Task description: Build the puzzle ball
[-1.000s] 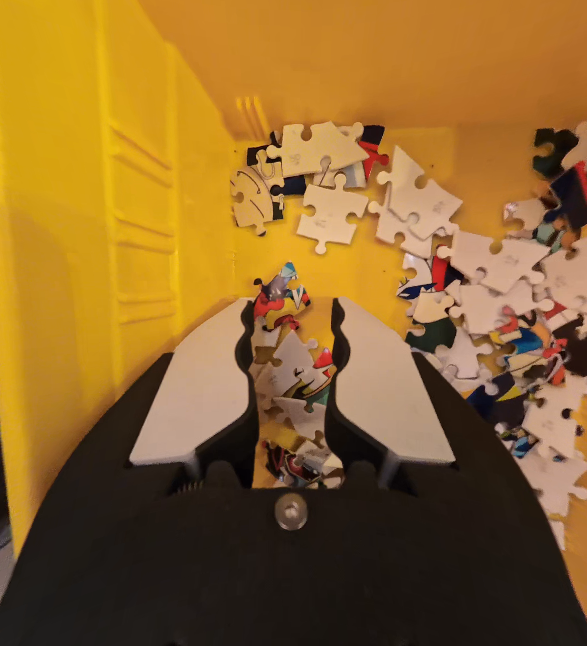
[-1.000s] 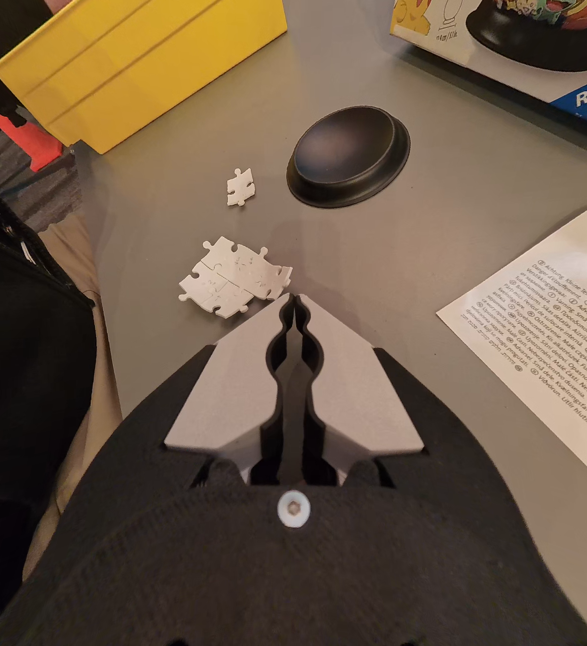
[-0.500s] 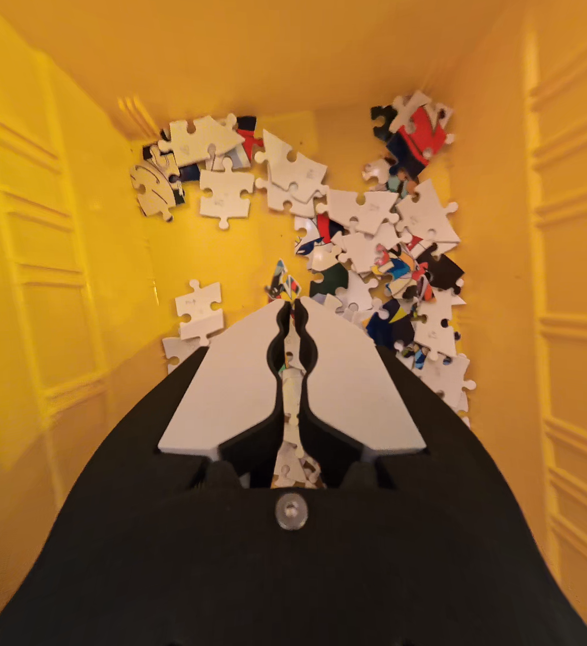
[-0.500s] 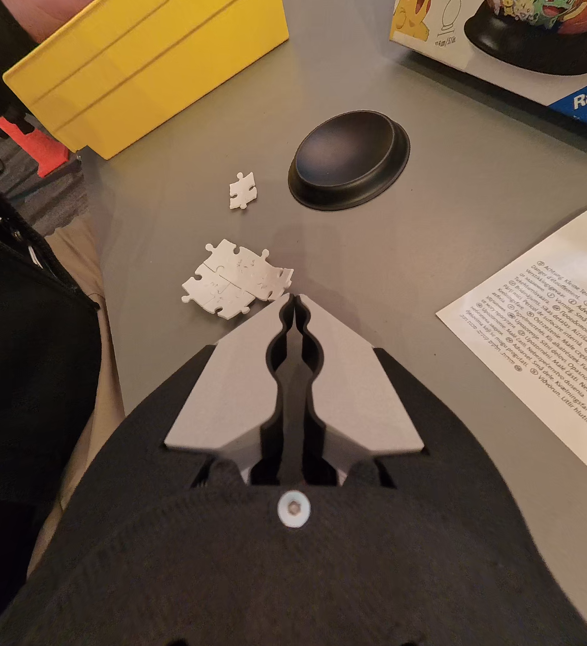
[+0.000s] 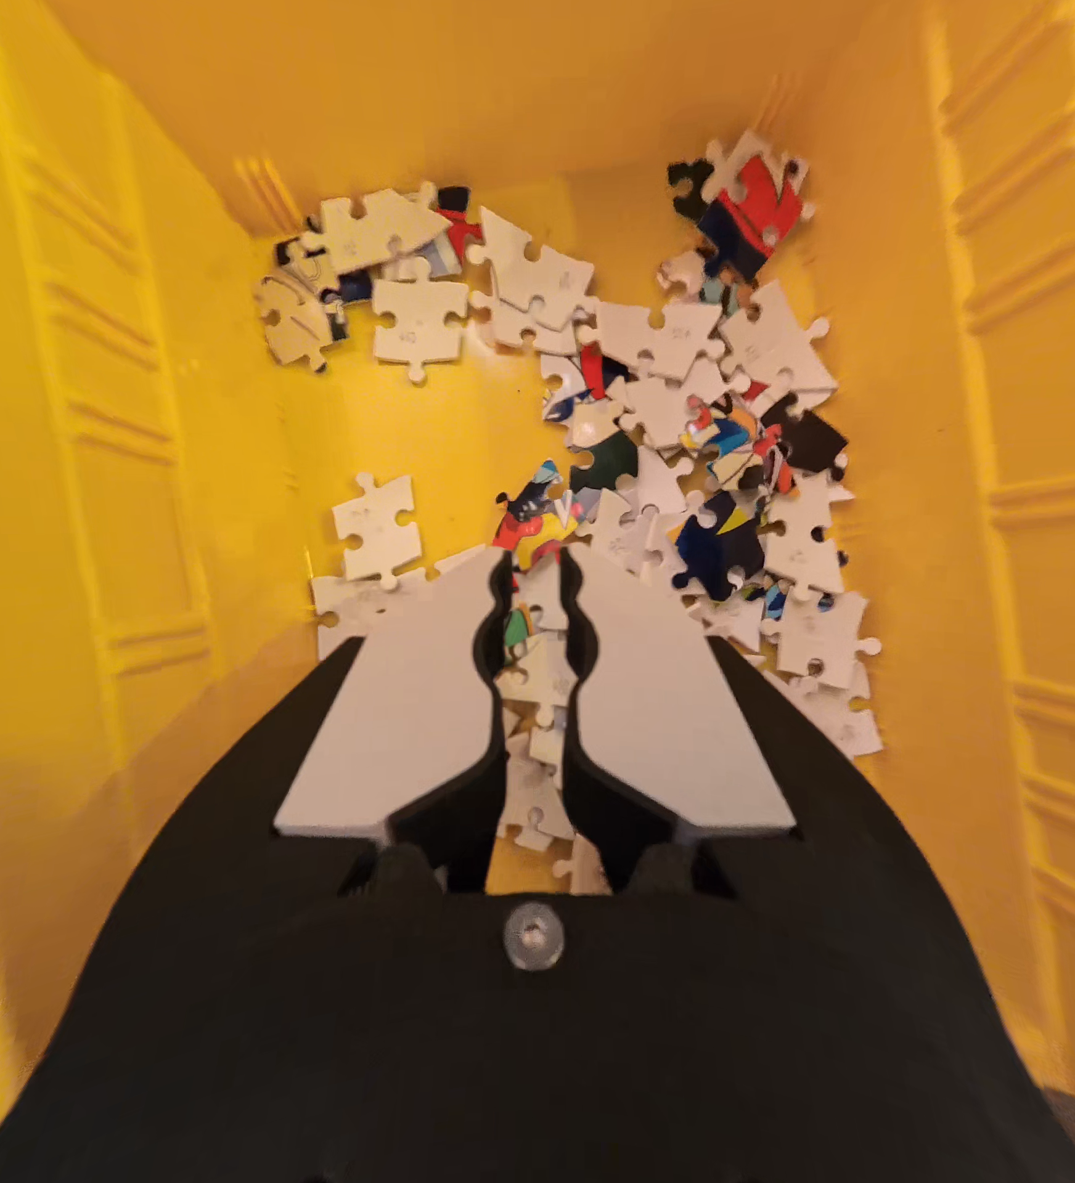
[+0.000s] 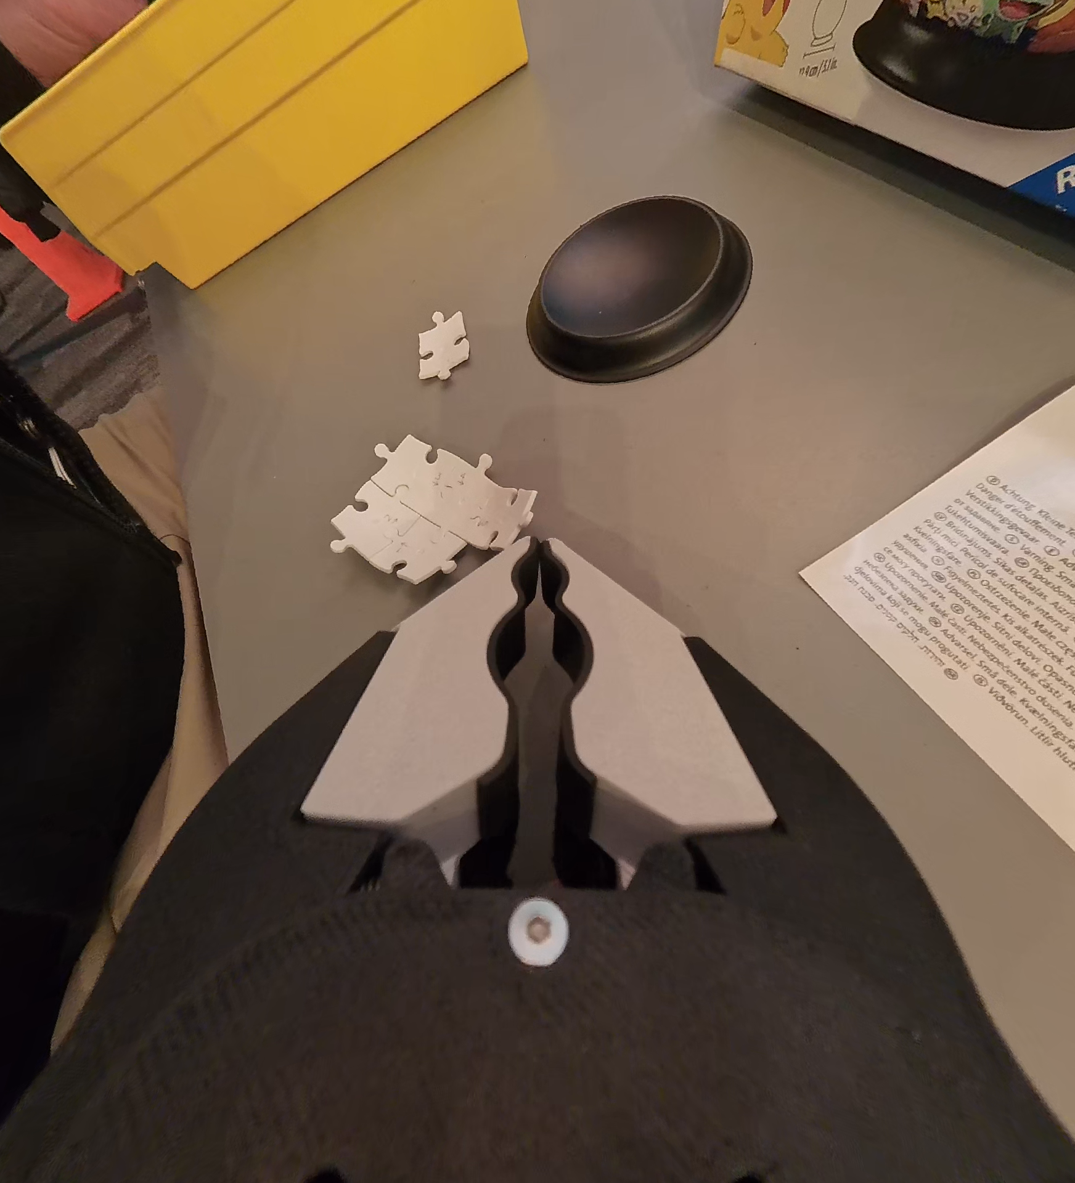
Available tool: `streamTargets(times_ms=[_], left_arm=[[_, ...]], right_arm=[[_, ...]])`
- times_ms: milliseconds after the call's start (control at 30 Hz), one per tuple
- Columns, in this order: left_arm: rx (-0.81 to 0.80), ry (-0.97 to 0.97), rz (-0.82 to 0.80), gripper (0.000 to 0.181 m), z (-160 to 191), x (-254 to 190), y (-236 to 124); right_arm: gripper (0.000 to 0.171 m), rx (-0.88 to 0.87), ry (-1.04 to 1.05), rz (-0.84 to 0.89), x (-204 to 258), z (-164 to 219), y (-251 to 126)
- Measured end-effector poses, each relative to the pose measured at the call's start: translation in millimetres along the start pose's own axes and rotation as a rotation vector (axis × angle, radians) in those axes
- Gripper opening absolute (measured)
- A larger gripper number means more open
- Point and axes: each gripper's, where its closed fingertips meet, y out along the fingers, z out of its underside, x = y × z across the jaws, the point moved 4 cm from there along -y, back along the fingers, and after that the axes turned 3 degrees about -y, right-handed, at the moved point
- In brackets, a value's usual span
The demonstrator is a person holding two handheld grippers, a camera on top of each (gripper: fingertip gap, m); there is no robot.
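My left tool reaches into the ribbed yellow plastic bin, jaws slightly apart over loose cardboard puzzle pieces, gripping none. My right tool, tips together and empty, hovers beside the joined white pieces near the worktop's left edge, with the glossy black round stand beyond.
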Motion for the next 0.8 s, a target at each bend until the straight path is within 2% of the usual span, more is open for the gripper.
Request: streamTargets(times_ms=[67, 133, 200, 367, 400, 467, 567, 700, 733, 800], left_arm=[[0.068, 0.088, -0.045, 0.032, 0.1, -1.2, 7.0], [0.094, 0.148, -0.154, 0.037, -4.4, 11.6, 7.0], [0.084, 0.125, -0.202, 0.034, -11.6, 23.5, 5.2], [0.194, 0.005, -0.256, 0.033, -5.9, 42.7, 21.8], [0.188, -0.017, -0.245, 0.027, -6.4, 42.5, 24.0], [0.179, -0.063, -0.237, 0.029, -6.9, 42.9, 25.5], [0.147, -0.106, -0.2, 0.017, -6.8, 40.5, 28.1], [0.117, -0.125, -0.181, 0.016, -4.9, 41.5, 27.9], [0.103, -0.095, -0.15, 0.0, -7.4, 35.9, 27.0], [0.104, -0.073, -0.153, 0.0, -6.2, 34.1, 26.9]], right_arm=[[0.0, 0.0, -0.002, 0.0, 0.3, -0.1, -0.1], [0.0, -0.001, -0.002, 0.001, 0.2, -0.2, -0.1], [0.0, -0.003, -0.002, 0.001, 0.3, -0.3, -0.3], [0.0, -0.01, 0.0, -0.003, 0.5, -0.8, -0.9], [0.0, -0.012, 0.0, -0.003, 0.5, -0.9, -1.1], [0.0, -0.016, 0.0, -0.005, 0.6, -1.2, -1.6], [0.0, -0.02, 0.003, -0.011, 0.8, -1.6, -2.1], [0.0, -0.029, 0.003, -0.014, 1.2, -2.3, -2.9], [0.0, -0.031, 0.003, -0.014, 1.1, -2.5, -3.2], [0.0, -0.034, 0.003, -0.014, 1.1, -2.7, -3.5]])
